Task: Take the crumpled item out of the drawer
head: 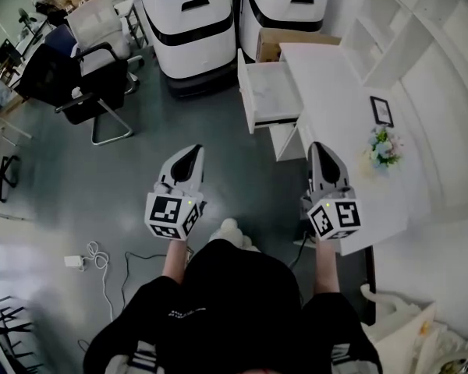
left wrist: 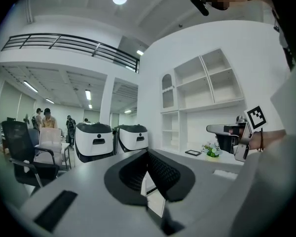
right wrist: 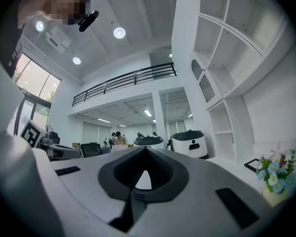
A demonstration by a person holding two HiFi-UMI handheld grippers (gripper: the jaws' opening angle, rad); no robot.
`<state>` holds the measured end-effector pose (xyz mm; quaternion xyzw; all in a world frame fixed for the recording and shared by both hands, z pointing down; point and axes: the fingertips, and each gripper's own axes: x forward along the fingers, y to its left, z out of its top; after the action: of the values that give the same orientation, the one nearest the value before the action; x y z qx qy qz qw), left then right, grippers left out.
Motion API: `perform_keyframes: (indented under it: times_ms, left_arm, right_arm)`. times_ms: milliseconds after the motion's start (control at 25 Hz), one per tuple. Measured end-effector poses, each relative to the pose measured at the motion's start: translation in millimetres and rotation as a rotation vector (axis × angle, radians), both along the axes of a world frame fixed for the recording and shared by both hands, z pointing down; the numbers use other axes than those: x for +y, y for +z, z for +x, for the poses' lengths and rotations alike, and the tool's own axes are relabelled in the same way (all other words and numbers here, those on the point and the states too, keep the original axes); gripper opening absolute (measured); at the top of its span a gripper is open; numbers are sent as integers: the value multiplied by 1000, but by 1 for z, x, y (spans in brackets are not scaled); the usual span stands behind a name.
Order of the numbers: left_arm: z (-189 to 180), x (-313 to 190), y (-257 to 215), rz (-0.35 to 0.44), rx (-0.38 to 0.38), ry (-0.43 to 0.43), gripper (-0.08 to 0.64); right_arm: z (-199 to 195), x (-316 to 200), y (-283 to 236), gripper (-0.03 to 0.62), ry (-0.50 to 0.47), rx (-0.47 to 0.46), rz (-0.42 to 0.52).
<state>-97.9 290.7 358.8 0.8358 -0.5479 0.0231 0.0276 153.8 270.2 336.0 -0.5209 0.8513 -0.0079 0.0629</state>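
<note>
An open white drawer (head: 269,92) sticks out from the left side of the white desk (head: 335,84), well ahead of me. Its inside looks pale, and I cannot make out a crumpled item in it. My left gripper (head: 194,151) is held over the grey floor, short of the drawer and to its left, jaws shut and empty. My right gripper (head: 318,146) hovers above the desk's near left edge, also shut with nothing in it. The left gripper view shows its jaws (left wrist: 148,154) meeting at the tip. In the right gripper view the jaws (right wrist: 147,149) are closed too.
Two large white robots (head: 187,22) stand beyond the drawer, with a cardboard box (head: 274,44) beside them. A small flower pot (head: 384,148) and a picture frame (head: 381,111) sit on the desk. Office chairs (head: 86,76) stand far left. A cable (head: 93,257) lies on the floor.
</note>
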Motion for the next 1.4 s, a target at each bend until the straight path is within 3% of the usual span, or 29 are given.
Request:
perform_keyframes:
  times_ms: [320,600,1200,1400]
  left_arm:
    - [10,-30,8,-17,12,20,-3]
    - [3,-94,14,-27,15,25,-2]
    - [8,-226,41,-82,36,178,-3]
    - [4,-253,52,-115,38,175,-3]
  right_arm:
    - [3,-38,11,-8,0,-3,-27]
    - [-5,-102,22,-8,0,1,-51]
    - [-16,-218,42,-8,67,-16,-108]
    - [-18,-237,61,-8,69,-11,-155]
